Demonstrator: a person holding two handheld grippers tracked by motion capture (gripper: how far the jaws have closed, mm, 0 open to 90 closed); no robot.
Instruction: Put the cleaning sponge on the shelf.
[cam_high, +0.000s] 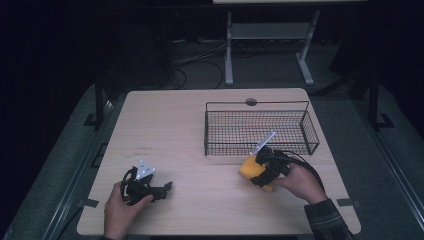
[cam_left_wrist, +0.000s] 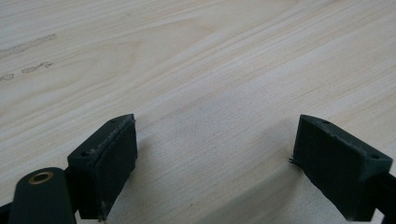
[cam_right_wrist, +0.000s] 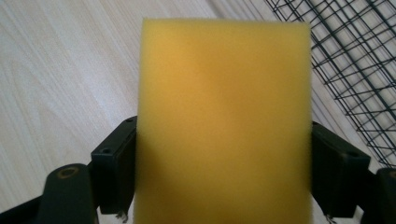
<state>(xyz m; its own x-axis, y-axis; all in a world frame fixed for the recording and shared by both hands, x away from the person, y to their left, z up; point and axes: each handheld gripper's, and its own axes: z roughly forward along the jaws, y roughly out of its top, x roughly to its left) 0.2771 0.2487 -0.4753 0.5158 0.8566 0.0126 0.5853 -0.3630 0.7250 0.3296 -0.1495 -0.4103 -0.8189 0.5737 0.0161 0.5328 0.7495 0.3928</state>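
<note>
A yellow sponge (cam_right_wrist: 224, 121) stands between the jaws of my right gripper (cam_right_wrist: 224, 177), which is shut on its two sides. In the high view that sponge (cam_high: 248, 168) and right gripper (cam_high: 260, 172) hover just in front of the black wire basket (cam_high: 260, 106), near its front wall. My left gripper (cam_high: 167, 187) rests low at the table's front left, held by a hand. In the left gripper view its jaws (cam_left_wrist: 215, 163) stand wide open over bare wood with nothing between them.
The light wooden table (cam_high: 170, 125) has a small round grommet (cam_high: 251, 102) at its far edge behind the basket. The basket's mesh (cam_right_wrist: 355, 60) lies close at the right of the sponge. A white table frame (cam_high: 267, 35) stands on the dark floor beyond.
</note>
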